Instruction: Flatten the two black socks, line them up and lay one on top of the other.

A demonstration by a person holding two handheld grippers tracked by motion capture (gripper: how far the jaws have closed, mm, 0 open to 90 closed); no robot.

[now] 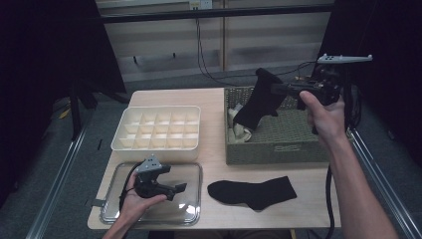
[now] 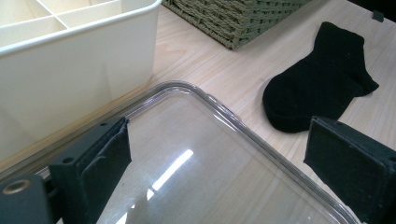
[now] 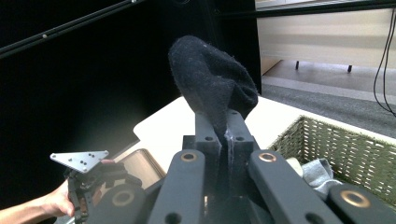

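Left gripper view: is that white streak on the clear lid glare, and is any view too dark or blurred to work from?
Left gripper view: yes, a light reflects off the clear lid; the flat black sock stays sharp. Right gripper view: the held black sock blends into the dark backdrop, and the right gripper up close looks soft. High view: dim at the edges, table evenly lit.

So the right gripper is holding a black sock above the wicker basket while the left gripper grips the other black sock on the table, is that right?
Not quite: the left gripper grips nothing. The left gripper view shows its fingers open over the clear lid, with the other black sock lying apart on the table. The right gripper does hold a black sock above the wicker basket.
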